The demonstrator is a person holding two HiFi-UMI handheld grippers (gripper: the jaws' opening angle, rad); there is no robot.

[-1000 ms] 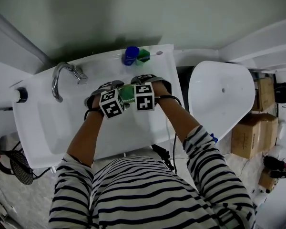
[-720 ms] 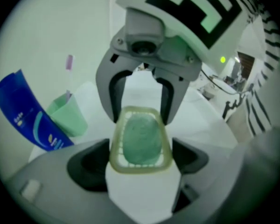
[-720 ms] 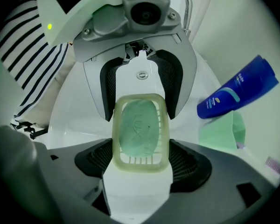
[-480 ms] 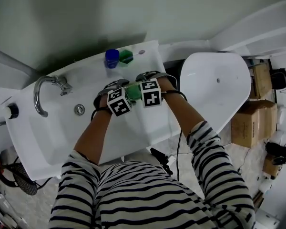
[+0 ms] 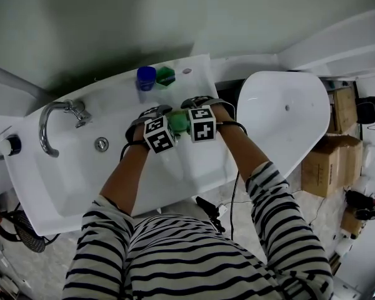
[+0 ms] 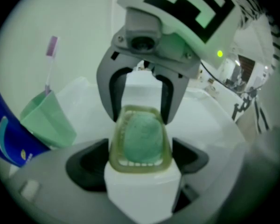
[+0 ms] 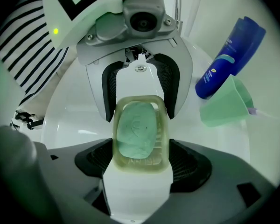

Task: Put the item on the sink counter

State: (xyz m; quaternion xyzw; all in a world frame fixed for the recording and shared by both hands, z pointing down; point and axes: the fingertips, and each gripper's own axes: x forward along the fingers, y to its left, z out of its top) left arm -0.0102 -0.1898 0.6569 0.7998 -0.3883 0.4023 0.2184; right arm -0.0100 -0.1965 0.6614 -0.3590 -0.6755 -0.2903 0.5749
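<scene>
Green-tinted soap dish (image 5: 178, 122) in the head view, pinched from both ends: left tongs (image 5: 170, 125) on one end, right tongs (image 5: 187, 120) on the other, marker cubes side by side. Held over the right part of the white table (image 5: 203, 89), right of the basin (image 5: 81, 167) and nearer the front edge than the blue bottle (image 5: 145, 77) and green cup (image 5: 165, 75) at the back edge. Faucet (image 5: 53, 120) toward the table's left end. Touching the table or just above it: not clear.

Left gripper view: left tongs (image 6: 142, 174) pressed shut on the near end of the soap dish (image 6: 141, 164), oval green soap (image 6: 142, 136) lying inside. Right tongs (image 6: 141, 104) clamped on the far end, facing. Green cup (image 6: 46, 120) to the left with a toothbrush (image 6: 50, 55) standing in it, blue bottle (image 6: 4, 134) just beside.

Right gripper view: right tongs (image 7: 137, 174) closed on the near end of the soap dish (image 7: 137, 161), soap (image 7: 137, 129) in it, left tongs (image 7: 140, 99) gripping the far end. Blue bottle (image 7: 228, 57) and green cup (image 7: 226, 101) to the right, close together.
</scene>
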